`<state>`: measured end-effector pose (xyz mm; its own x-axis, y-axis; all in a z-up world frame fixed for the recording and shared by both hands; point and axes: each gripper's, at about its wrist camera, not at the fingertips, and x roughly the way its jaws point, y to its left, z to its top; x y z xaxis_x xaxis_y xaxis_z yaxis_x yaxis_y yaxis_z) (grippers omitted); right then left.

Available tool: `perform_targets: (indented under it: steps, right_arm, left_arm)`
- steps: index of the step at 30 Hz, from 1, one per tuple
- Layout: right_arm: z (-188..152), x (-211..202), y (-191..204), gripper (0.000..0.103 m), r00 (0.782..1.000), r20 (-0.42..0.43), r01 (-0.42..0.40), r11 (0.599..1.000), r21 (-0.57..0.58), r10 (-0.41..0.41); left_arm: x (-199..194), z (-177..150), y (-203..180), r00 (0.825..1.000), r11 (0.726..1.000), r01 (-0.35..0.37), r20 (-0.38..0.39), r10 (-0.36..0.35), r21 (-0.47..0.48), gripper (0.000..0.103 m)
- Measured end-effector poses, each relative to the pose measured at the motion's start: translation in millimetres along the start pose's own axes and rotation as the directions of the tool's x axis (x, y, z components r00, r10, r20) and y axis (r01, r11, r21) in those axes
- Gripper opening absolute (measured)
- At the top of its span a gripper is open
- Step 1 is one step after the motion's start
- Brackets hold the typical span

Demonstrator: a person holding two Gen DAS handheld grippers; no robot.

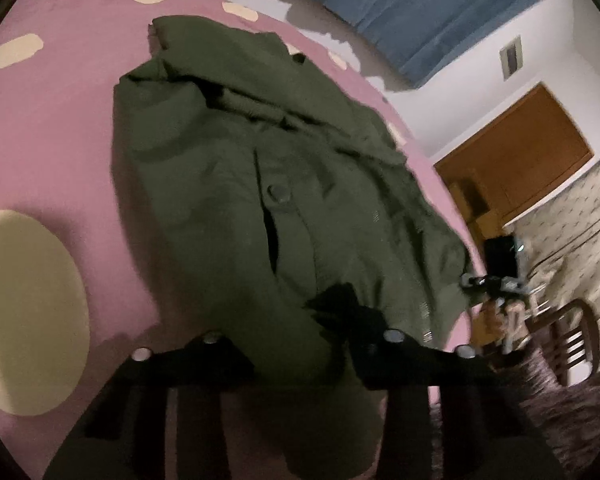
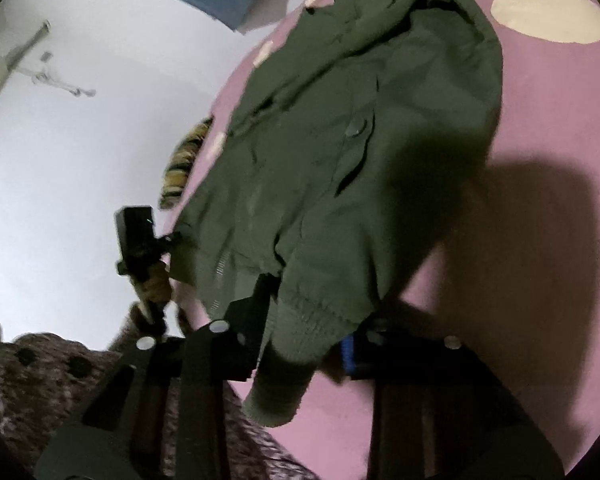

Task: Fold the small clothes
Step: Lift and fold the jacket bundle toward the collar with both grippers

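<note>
Right now a small olive-green jacket [image 1: 260, 184] of padded fabric, with a round snap button and ribbed knit hem, lies crumpled on a pink bedsheet with cream oval spots [image 1: 48, 148], its lower edge lifted toward both cameras. The garment's far part still rests on the bed while the near hem is raised off the sheet.

The left gripper [image 1: 300, 344], black with round silver bolts, has its jaws clenched on the jacket's lower edge, the dark fabric bunched between them and spilling down in front of the lens. From the right wrist view the same jacket [image 2: 352, 152] hangs by its ribbed cuff and hem from the right gripper [image 2: 300, 332], whose jaws are closed on that knit band; a blue strip shows on the inner face of one finger [image 2: 348, 354].

Each view catches the other tool at the jacket's opposite bottom corner: the right one at the edge of the left wrist view, the left one [image 2: 140, 248] beside the hem in the right wrist view, a hand visible on its handle.

Beyond the bed stand a white wall [image 2: 80, 160], a blue curtain [image 1: 440, 12], a brown wooden door [image 1: 532, 148] and a dark wooden chair [image 1: 572, 340].
</note>
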<state>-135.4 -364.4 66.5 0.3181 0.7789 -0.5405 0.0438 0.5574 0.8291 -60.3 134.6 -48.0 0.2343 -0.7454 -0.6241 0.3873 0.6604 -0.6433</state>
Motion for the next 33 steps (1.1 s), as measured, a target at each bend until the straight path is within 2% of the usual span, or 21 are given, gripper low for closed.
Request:
perform_targets:
  steps: [2, 5, 8, 11, 17, 21, 23, 28, 33]
  right_arm:
    - [2, -8, 1, 0.020, 0.998, 0.035, -0.051, 0.999, 0.010, 0.051]
    - [10, -16, 9, 0.017, 0.991, 0.084, -0.105, 0.994, 0.000, 0.105]
    - [21, -19, 16, 0.015, 0.979, 0.121, -0.163, 0.987, -0.006, 0.162]
    - [41, -22, 20, 0.015, 0.964, 0.165, -0.208, 0.978, -0.014, 0.207]
    - [94, -21, 16, 0.015, 0.942, 0.233, -0.245, 0.969, -0.018, 0.242]
    - [133, -13, -2, 0.015, 0.926, 0.276, -0.277, 0.960, 0.031, 0.258]
    - [151, -6, -17, 0.015, 0.919, 0.293, -0.297, 0.952, 0.076, 0.263]
    - [189, 20, -54, 0.015, 0.912, 0.320, -0.328, 0.924, 0.197, 0.256]
    - [213, 46, -87, 0.015, 0.927, 0.311, -0.308, 0.899, 0.312, 0.209]
  left_arm:
    - [-6, 8, 5, 0.997, 0.994, 0.078, 0.022, -0.077, -0.071, 0.027]
    - [-14, 20, 10, 0.982, 0.969, 0.185, 0.068, -0.176, -0.161, 0.026]
    - [-19, 33, 8, 0.970, 0.951, 0.236, 0.107, -0.218, -0.202, 0.025]
    - [-22, 49, -1, 0.966, 0.949, 0.246, 0.130, -0.223, -0.199, 0.024]
    - [-18, 97, -3, 0.959, 0.942, 0.262, 0.167, -0.229, -0.209, 0.024]
    - [-7, 129, 10, 0.952, 0.927, 0.284, 0.191, -0.240, -0.247, 0.023]
    - [3, 145, 20, 0.954, 0.924, 0.275, 0.198, -0.227, -0.265, 0.023]
    - [27, 167, 51, 0.959, 0.902, 0.265, 0.191, -0.210, -0.342, 0.023]
    - [55, 180, 81, 0.971, 0.876, 0.229, 0.163, -0.175, -0.425, 0.023]
